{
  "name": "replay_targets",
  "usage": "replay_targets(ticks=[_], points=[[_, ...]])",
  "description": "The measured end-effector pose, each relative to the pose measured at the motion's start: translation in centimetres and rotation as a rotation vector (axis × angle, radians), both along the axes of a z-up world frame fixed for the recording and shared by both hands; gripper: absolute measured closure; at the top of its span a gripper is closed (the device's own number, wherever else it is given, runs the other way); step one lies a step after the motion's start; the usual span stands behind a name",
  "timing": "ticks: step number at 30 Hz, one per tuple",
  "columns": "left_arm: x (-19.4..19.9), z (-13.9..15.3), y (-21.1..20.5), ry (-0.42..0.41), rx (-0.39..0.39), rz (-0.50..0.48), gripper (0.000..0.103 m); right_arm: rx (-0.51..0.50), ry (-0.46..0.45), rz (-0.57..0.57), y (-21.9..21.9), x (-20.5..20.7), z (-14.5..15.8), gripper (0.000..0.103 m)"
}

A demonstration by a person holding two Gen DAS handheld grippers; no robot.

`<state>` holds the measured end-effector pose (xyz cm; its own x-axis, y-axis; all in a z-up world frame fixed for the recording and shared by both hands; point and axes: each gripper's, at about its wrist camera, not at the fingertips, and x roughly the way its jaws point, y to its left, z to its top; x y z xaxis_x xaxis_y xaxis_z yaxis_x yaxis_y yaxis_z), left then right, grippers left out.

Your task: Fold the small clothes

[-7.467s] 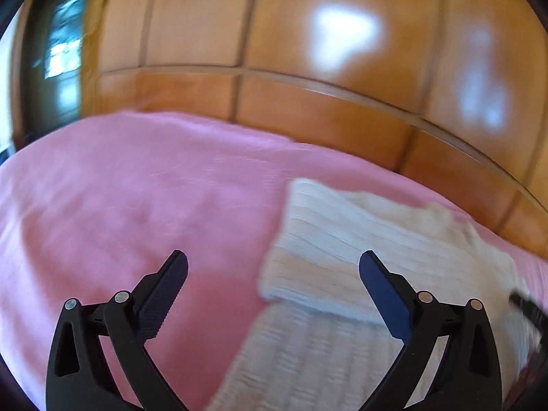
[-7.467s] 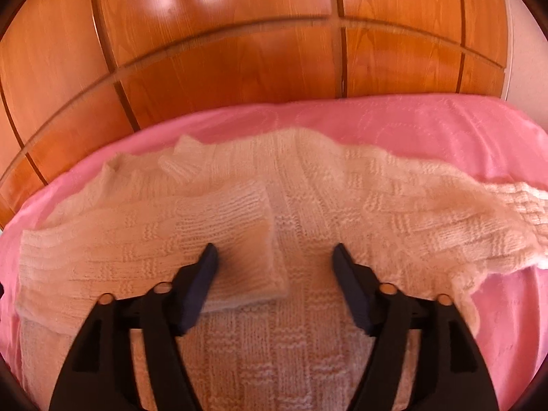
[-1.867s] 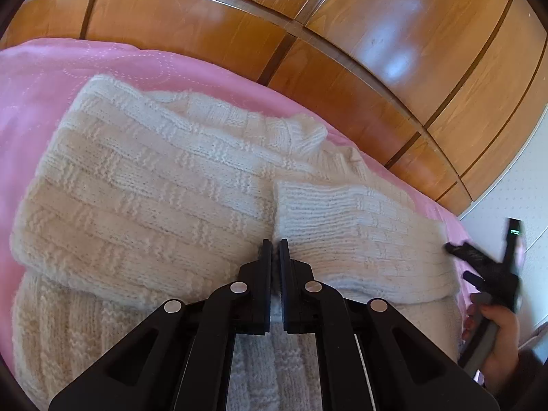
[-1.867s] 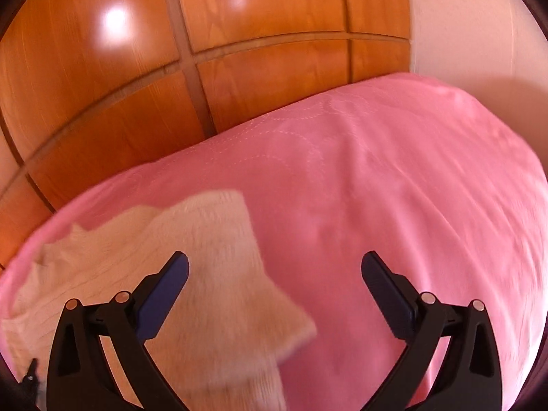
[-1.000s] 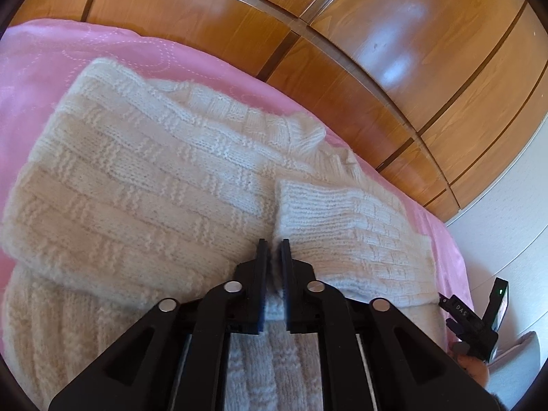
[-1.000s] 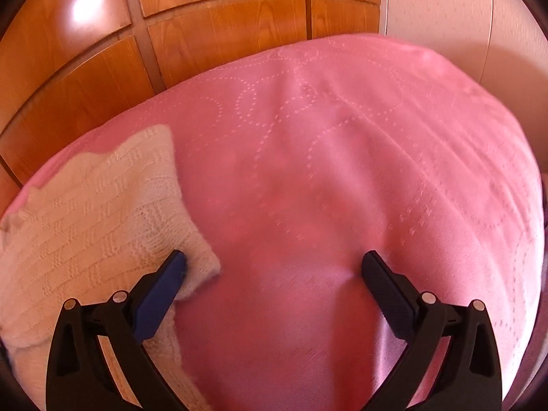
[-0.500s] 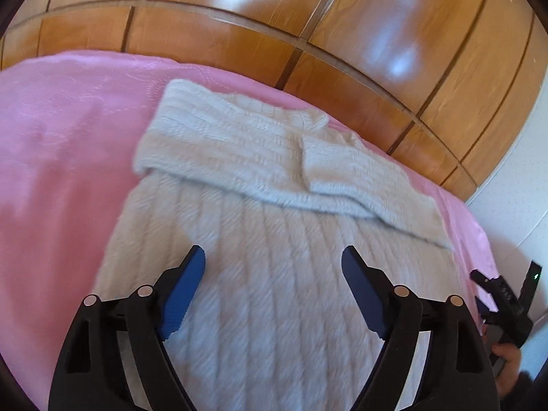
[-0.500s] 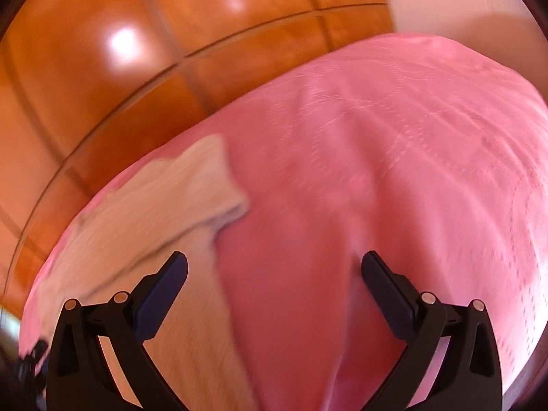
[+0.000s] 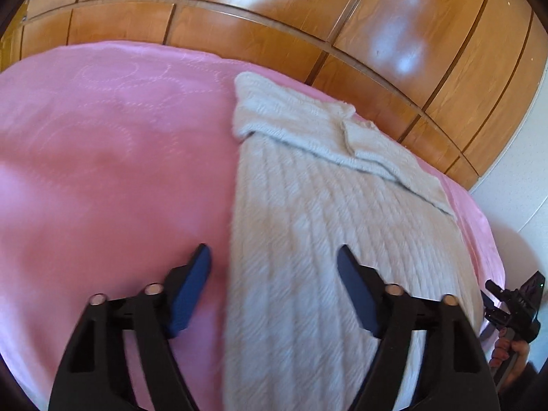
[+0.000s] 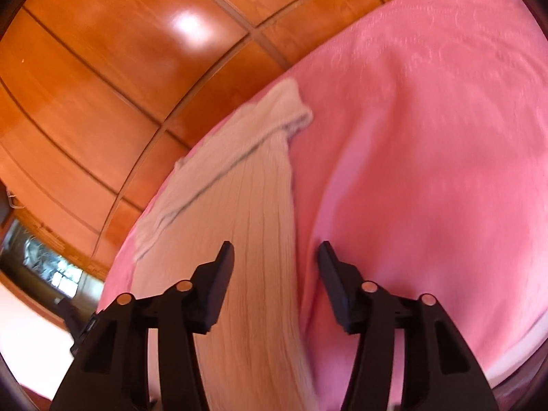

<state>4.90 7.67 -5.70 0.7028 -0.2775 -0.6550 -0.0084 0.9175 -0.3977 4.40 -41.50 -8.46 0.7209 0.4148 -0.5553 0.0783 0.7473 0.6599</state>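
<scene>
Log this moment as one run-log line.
sweater: sleeves folded in | left hand-held gripper: open, closing | right hand-held gripper: open, closing

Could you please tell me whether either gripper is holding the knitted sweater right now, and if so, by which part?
Nothing is held. The left gripper and right gripper each straddle a side edge of the cream sweater, jaws closing but pads not pressing it.

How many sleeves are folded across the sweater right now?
2. The left sleeve lies across the sweater's chest from its left edge; the right sleeve lies beside it, reaching the right edge.
</scene>
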Motion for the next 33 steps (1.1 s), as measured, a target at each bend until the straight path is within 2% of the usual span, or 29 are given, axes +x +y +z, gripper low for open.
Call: replay_targets(ticks=[1, 3, 6, 11, 16, 20, 22, 25, 26, 27, 29, 33], points=[[-0.4, 0.0, 0.0, 0.002, -0.003, -0.014, 0.035, 0.004, 0.004, 0.017, 0.1, -0.8, -0.2, 0.055], [-1.6, -0.3, 0.1, 0.009, -0.007, -0.055, 0.050, 0.014, 0.003, 0.039, 0.3, -1.9, -0.6, 0.055], [-3.3, -0.8, 0.3, 0.023, -0.061, -0.102, 0.061, 0.059, -0.011, 0.085, 0.6, -3.9, -1.3, 0.055], [-5.2, -1.5, 0.4, 0.069, -0.159, -0.204, 0.064, 0.078, -0.031, 0.179, 1.9, -6.4, -2.4, 0.055], [-6.7, -1.9, 0.9, 0.139, -0.246, -0.300, 0.064, 0.104, -0.005, 0.289, 3.7, -7.7, -3.6, 0.057], [-7.1, -2.6, 0.4, 0.191, -0.301, -0.365, 0.064, 0.094, 0.011, 0.304, 4.1, -7.2, -3.7, 0.069], [-6.9, -3.0, -0.7, 0.221, -0.328, -0.412, 0.064, 0.087, 0.014, 0.320, 4.2, -7.0, -3.5, 0.086], [-6.8, -3.4, -2.7, 0.265, -0.332, -0.495, 0.064, 0.088, -0.008, 0.356, 4.7, -7.0, -3.0, 0.092], [-6.9, -3.4, -3.2, 0.268, -0.318, -0.514, 0.077, 0.087, -0.018, 0.364, 4.8, -7.1, -2.9, 0.093], [-6.9, -3.2, -3.6, 0.266, -0.299, -0.523, 0.093, 0.091, -0.036, 0.373, 4.8, -7.3, -2.5, 0.094], [-6.9, -2.3, -3.7, 0.230, -0.262, -0.516, 0.096, 0.127, -0.079, 0.380, 4.5, -7.7, -1.8, 0.094], [-7.4, 0.9, -2.7, 0.092, -0.309, -0.484, 0.097, 0.213, -0.171, 0.350, 3.6, -8.3, -0.2, 0.095]])
